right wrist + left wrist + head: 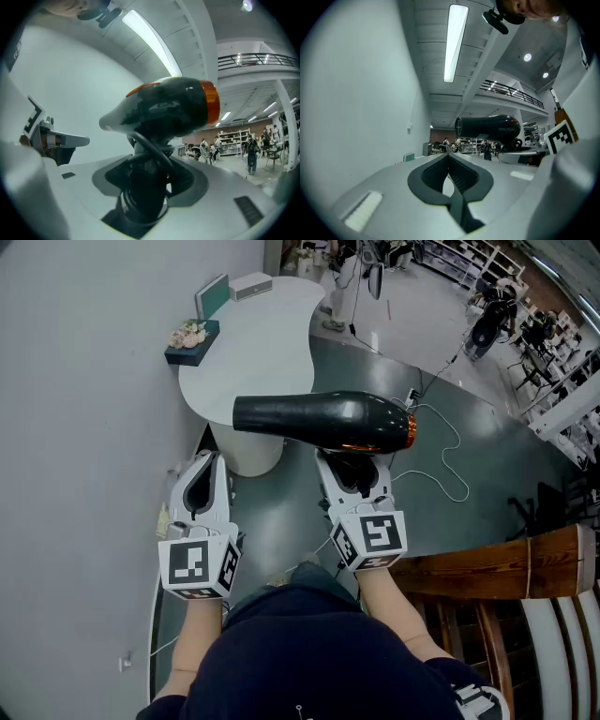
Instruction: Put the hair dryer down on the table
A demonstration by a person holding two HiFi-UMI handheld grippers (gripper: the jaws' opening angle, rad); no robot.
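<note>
Grey floor runs beside a pale wall in the head view, with a white curved-edged counter [253, 343] ahead. Both forearms reach forward from a dark top [309, 652], side by side, and each gripper points level. The left claw [202, 488] is closed with nothing in it. The right claw [354, 479] is clamped on the handle of a glossy black hair dryer with an orange ring [319, 420]. The dryer is held up in the air, and in this view it lies across the counter's near rim. Its barrel runs crosswise to the claw, with the narrow nozzle end towards the wall on the left and the orange-ringed end to the right. A brown wooden chair [487, 568] stands by the person's right side.

In the left gripper view the left claw [449, 157] has its dark pads meeting at the tips, with a small gap behind them and nothing between. The hair dryer [487, 127] hangs to the right and further ahead, its round nozzle opening turned towards the left of this view.

In the right gripper view the right claw [145, 178] has its jaws spread fairly wide and closed on the dryer's black handle, around which a black cord is looped. The hair dryer's [168, 110] body sits above the jaws, with the orange ring at the right.
</note>
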